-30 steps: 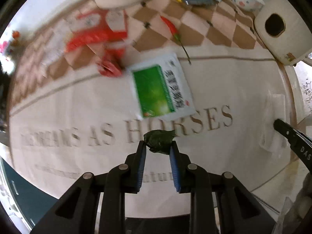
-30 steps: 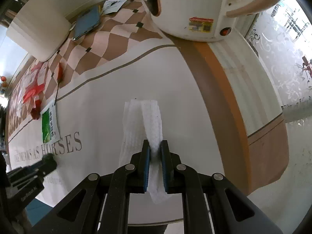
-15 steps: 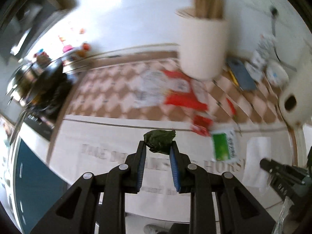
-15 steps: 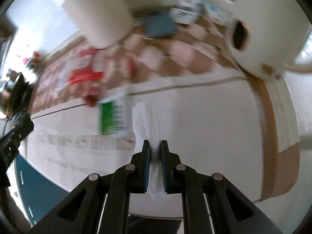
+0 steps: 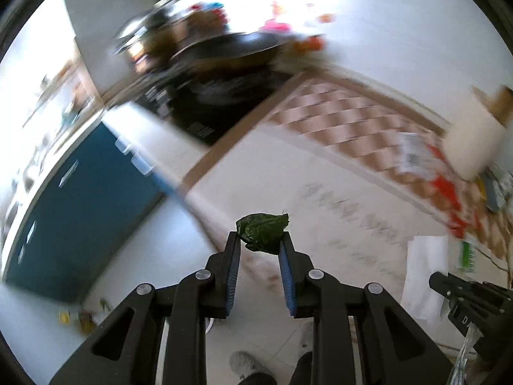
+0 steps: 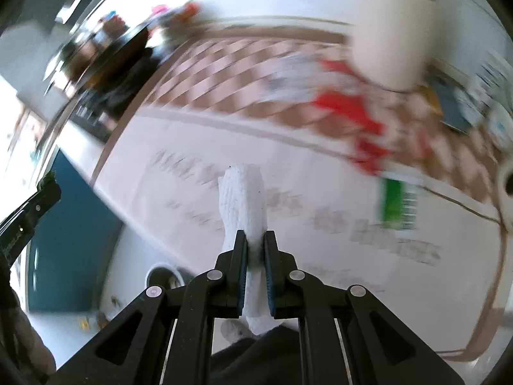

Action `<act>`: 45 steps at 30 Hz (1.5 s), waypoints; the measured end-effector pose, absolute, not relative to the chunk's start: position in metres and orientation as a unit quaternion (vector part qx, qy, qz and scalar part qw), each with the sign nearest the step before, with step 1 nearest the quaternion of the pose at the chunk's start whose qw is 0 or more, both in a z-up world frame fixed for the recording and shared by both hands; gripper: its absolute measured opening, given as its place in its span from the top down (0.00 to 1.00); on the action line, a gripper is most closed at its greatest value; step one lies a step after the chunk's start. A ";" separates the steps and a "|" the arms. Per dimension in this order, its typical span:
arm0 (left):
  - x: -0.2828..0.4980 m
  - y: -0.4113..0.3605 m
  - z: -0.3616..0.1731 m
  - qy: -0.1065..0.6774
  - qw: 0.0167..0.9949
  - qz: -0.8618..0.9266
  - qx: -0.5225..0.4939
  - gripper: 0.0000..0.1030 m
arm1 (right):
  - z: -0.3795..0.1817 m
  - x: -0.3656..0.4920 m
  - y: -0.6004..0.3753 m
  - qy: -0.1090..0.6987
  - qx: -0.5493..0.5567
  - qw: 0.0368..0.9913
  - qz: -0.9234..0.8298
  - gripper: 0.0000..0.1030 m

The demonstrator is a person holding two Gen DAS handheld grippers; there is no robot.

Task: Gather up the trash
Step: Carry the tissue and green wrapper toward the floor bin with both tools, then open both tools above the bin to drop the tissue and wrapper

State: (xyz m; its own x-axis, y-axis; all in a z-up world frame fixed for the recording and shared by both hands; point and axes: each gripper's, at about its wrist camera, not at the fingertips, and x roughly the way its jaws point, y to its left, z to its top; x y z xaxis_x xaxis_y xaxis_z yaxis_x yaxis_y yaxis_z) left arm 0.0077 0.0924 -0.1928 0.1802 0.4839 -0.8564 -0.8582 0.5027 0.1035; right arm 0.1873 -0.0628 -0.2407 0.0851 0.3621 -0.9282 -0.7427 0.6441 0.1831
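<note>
My left gripper [image 5: 260, 240] is shut on a crumpled dark green scrap [image 5: 262, 231], held in the air over the left part of the white tablecloth [image 5: 320, 192]. My right gripper [image 6: 255, 240] is shut on a folded white paper towel [image 6: 243, 199], which sticks up past the fingertips and hangs below them. The left wrist view shows the right gripper [image 5: 461, 292] at the lower right with the paper towel [image 5: 424, 276]. More litter lies blurred on the checked part of the cloth: red wrappers [image 6: 352, 109] and a green-and-white packet [image 6: 397, 205].
A blue cabinet front [image 5: 80, 211] stands below the table's left edge. A black stove with a pan [image 5: 224, 73] is beyond it. A round white-rimmed object [image 6: 163, 276] sits on the floor. A white canister [image 6: 384, 48] stands at the back. A person's shoe [image 5: 247, 365] shows below.
Both grippers have swung left and upward across the table, rolling as they went, each still holding its load. The table's left edge, blue cabinet and floor have come into view.
</note>
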 end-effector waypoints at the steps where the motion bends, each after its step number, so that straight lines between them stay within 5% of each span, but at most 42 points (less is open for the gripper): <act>1: -0.019 0.104 -0.202 0.453 0.726 0.467 -0.224 0.80 | -0.244 0.172 -0.050 0.555 -0.183 0.708 0.395 0.90; 9: -0.184 0.168 -0.292 0.465 0.625 0.526 -0.343 0.80 | -0.320 0.020 0.052 0.563 -0.280 0.620 0.469 0.90; 13: -0.259 0.193 -0.387 0.479 0.579 0.519 -0.408 0.80 | -0.395 -0.060 0.101 0.578 -0.315 0.569 0.493 0.90; 22: -0.392 0.220 -0.653 0.472 0.474 0.462 -0.583 0.80 | -0.632 -0.205 0.184 0.605 -0.370 0.476 0.521 0.90; 30: -0.420 0.232 -0.774 0.463 0.453 0.423 -0.634 0.78 | -0.809 -0.259 0.221 0.606 -0.419 0.442 0.512 0.90; 32: -0.423 0.232 -0.788 0.459 0.446 0.427 -0.638 0.66 | -0.836 -0.260 0.227 0.612 -0.425 0.438 0.503 0.89; 33: -0.425 0.234 -0.791 0.456 0.446 0.431 -0.639 0.45 | -0.848 -0.259 0.230 0.615 -0.428 0.434 0.500 0.88; 35: -0.432 0.230 -0.791 0.454 0.442 0.446 -0.632 0.13 | -0.870 -0.262 0.240 0.615 -0.438 0.432 0.493 0.75; 36: -0.435 0.228 -0.790 0.455 0.440 0.452 -0.629 0.04 | -0.875 -0.262 0.243 0.612 -0.442 0.434 0.492 0.66; 43: -0.447 0.209 -0.744 0.476 0.423 0.521 -0.568 0.04 | -0.848 -0.262 0.244 0.571 -0.461 0.452 0.507 0.00; 45: -0.449 0.204 -0.720 0.482 0.421 0.543 -0.543 0.04 | -0.828 -0.264 0.241 0.552 -0.474 0.462 0.507 0.00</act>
State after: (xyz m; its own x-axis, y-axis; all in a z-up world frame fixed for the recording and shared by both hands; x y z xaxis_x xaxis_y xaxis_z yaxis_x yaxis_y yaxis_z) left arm -0.4487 0.2043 -0.7202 -0.0542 -0.0661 -0.9963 -0.9814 -0.1802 0.0654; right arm -0.2635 0.2411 -0.8284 -0.1235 -0.0535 -0.9909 -0.9919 0.0364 0.1216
